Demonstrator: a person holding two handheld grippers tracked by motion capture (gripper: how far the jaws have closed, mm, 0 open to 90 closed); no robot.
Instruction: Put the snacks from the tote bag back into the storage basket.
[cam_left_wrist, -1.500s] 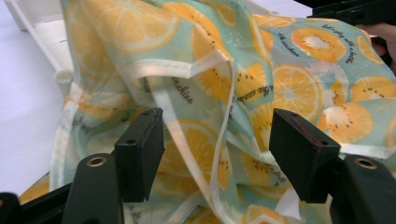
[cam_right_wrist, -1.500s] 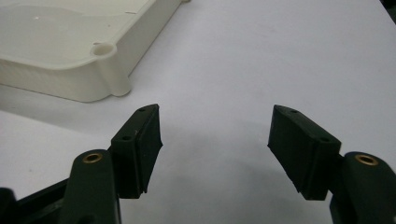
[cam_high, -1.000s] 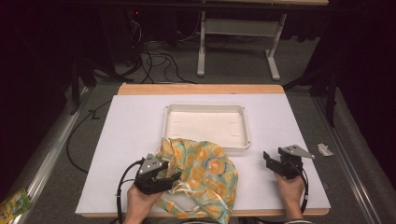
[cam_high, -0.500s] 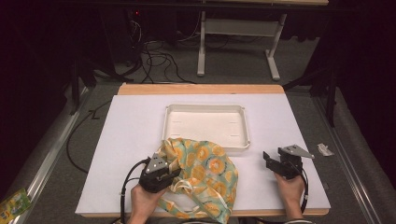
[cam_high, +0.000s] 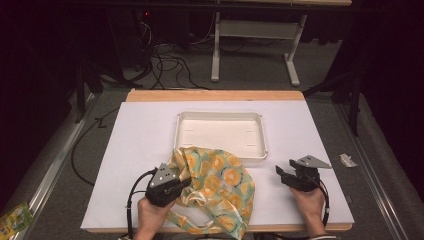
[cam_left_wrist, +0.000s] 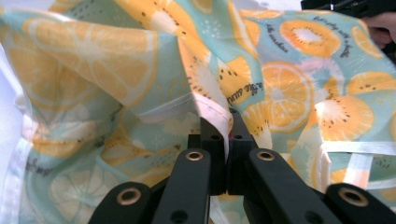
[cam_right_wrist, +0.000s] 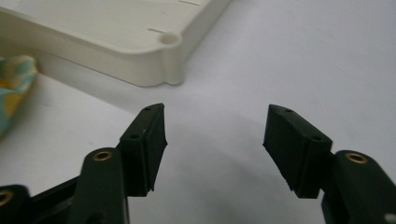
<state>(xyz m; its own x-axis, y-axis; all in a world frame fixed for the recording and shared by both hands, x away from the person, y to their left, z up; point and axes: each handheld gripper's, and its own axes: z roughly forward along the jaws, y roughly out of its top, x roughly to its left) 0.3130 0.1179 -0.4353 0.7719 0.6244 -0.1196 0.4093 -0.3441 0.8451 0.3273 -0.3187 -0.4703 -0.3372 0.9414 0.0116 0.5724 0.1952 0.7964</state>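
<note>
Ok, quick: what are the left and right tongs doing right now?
Left tongs: just closed, pinching the hem of the fruit-print cloth bag.
Right tongs: open, nothing between them, over bare table.

Right tongs gape over the white table near the tray.

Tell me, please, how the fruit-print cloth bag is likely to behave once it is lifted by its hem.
The fruit-print cloth bag lies crumpled in soft folds, so it will probably hang limp and drape. The thin fabric suggests it is light. The left tool pinches only a white-edged hem, so the rest may swing or drag on the table.
</note>
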